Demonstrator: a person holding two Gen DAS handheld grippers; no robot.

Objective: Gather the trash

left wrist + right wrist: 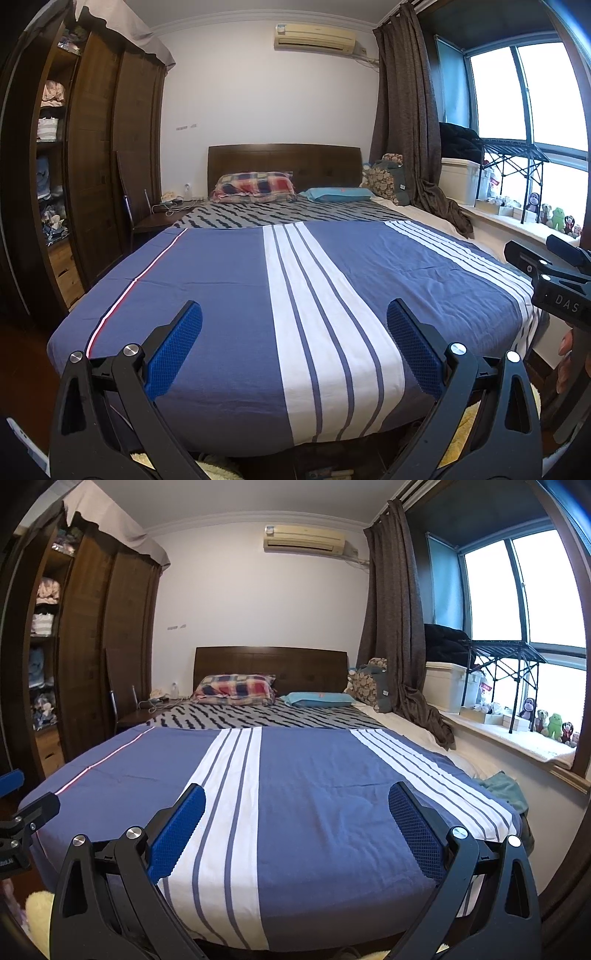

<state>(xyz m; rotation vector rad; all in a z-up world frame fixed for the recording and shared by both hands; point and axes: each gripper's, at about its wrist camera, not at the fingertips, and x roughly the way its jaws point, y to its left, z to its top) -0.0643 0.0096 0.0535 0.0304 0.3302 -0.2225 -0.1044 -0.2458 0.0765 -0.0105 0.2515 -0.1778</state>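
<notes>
Both grippers hover at the foot of a bed [221,280] covered by a blue sheet with white stripes, also in the right wrist view [314,775]. My left gripper [294,347] is open and empty, blue pads wide apart. My right gripper [296,829] is open and empty too; its body shows at the right edge of the left wrist view [554,280]. No trash shows on the bed. Some small items [332,473] lie on the floor under the bed's foot, too cut off to identify.
A dark wardrobe [96,155] with open shelves stands left. A chair [147,221] stands beside the bed. Pillows [255,186] lie by the headboard. A windowsill [517,734] with plush toys and boxes runs along the right. A green cloth [504,788] lies at the bed's right edge.
</notes>
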